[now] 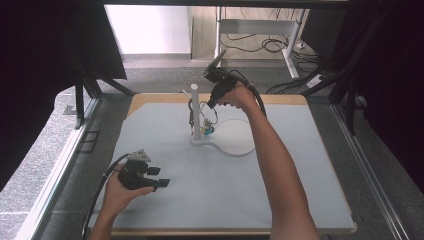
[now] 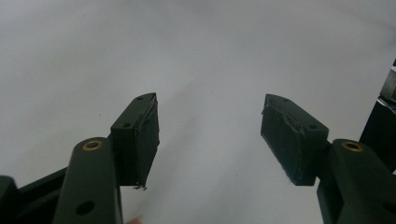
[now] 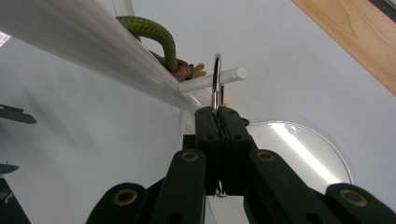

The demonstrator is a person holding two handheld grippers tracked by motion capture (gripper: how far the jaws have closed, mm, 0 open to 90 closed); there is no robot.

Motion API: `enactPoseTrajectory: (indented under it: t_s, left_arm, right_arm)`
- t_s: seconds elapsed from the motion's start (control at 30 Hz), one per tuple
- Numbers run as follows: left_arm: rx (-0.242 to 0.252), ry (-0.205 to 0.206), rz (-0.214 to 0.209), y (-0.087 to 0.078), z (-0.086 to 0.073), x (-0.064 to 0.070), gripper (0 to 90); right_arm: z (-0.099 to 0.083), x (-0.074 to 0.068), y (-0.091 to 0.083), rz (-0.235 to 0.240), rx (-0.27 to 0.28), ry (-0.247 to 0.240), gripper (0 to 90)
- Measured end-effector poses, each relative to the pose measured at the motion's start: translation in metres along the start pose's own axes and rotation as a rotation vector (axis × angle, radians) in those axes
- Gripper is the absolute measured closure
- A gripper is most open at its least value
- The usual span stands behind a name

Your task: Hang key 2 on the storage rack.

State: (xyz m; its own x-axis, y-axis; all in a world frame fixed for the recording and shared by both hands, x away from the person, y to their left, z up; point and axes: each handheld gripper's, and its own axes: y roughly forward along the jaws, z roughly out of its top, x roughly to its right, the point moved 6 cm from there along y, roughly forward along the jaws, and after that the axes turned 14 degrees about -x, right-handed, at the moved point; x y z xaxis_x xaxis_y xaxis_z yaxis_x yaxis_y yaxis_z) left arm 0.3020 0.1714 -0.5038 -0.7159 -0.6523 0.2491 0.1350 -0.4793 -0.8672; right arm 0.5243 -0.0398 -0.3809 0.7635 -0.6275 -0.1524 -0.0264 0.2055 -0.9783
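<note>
High view: right gripper (image 1: 212, 103) was raised beside white stand (image 1: 195, 112), at its peg; left gripper (image 1: 159, 177) rested low near table (image 1: 300, 165) front edge, apart.

Left gripper view: jaws stood wide apart, empty, bare table beneath.

Right gripper view: jaws clamped together on metal ring (image 3: 217, 81); ring looped over stand's peg (image 3: 219, 78) just ahead of tips; green cord (image 3: 156, 35) hung beyond.

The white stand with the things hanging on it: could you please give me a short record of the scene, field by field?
stand: white stand, upright post on a clear base, at the far middle of the table
pegs: a thin white peg sticks out from the post
hanging item: green cord loop over the stand
right gripper: shut on a metal ring, which loops around the peg
left gripper: open, holding nothing, low over the near left of the table
</note>
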Motion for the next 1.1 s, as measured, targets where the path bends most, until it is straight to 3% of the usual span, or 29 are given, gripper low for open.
enactPoseTrajectory:
  t_s: [0.43, 0.5, 0.67, 0.9, 1.1]
  left_arm:
    - [-0.006, 0.006, -0.003, 0.001, 0.001, 0.002, 37.0]
    - [-0.003, 0.006, -0.002, 0.001, 0.001, 0.001, 37.1]
    - [-0.006, 0.007, -0.005, 0.001, 0.001, 0.003, 37.1]
    - [-0.006, 0.012, -0.007, 0.002, 0.002, 0.004, 37.1]
    - [-0.013, 0.014, -0.005, 0.002, 0.003, 0.006, 36.9]
  right_arm:
    - [-0.001, -0.008, 0.016, 0.037, -0.035, -0.016, 86.6]
    - [-0.002, -0.009, 0.019, 0.046, -0.041, -0.020, 80.6]
    - [-0.004, -0.013, 0.015, 0.043, -0.036, -0.005, 78.0]
    - [-0.027, -0.015, -0.001, 0.012, 0.029, 0.014, 66.6]
    - [-0.066, -0.018, -0.014, -0.016, 0.124, 0.015, 56.8]
